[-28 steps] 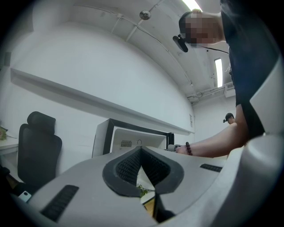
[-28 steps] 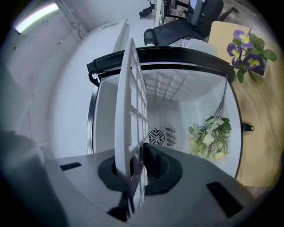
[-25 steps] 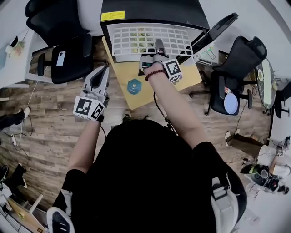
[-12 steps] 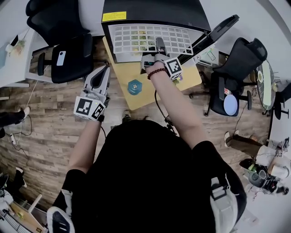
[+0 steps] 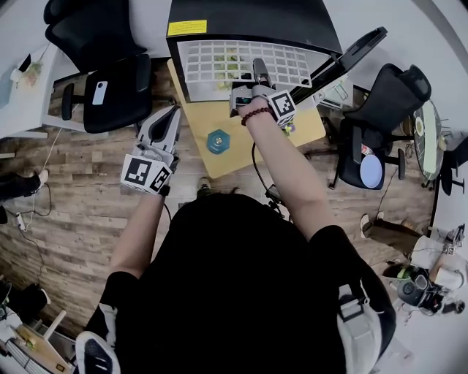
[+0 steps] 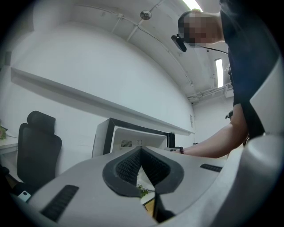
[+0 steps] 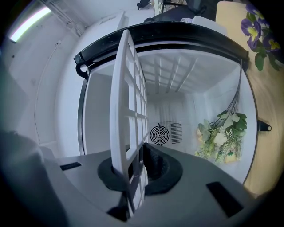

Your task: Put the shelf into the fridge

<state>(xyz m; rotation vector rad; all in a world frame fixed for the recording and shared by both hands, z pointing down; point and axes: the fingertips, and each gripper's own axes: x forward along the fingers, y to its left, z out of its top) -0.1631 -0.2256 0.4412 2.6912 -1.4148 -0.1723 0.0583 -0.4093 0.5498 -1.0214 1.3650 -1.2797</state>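
So the shelf (image 7: 128, 102), a white plastic grid, was pinched at its near edge by the right gripper (image 7: 135, 170), jaws clamped on the rim from both sides; from above you could see the shelf (image 5: 241, 62) lying flat and poking out the front of the fridge (image 5: 248, 22), far end inside, near part out in the open; the right gripper (image 5: 257, 77) sat at the middle of that near edge, arm stretched forward.

Inside the fridge's white cavity (image 7: 177, 75) there was a round fan vent (image 7: 160, 134) on the back wall and a bunch of pale flowers (image 7: 219, 137) over to one side; the fridge door (image 5: 351, 51) hung wide open off to the right.

The fridge sat on a yellowish wooden table (image 5: 241, 139) with a little blue thing (image 5: 216, 139) on it, plus some purple flowers (image 7: 253, 26) near the edge.

The left gripper (image 5: 164, 124) was off to the side, well apart from the shelf, over the wood floor (image 5: 80, 197); its jaws (image 6: 141, 166) met at the tips with nothing between them; black office chairs (image 5: 102, 73) stood on either side.
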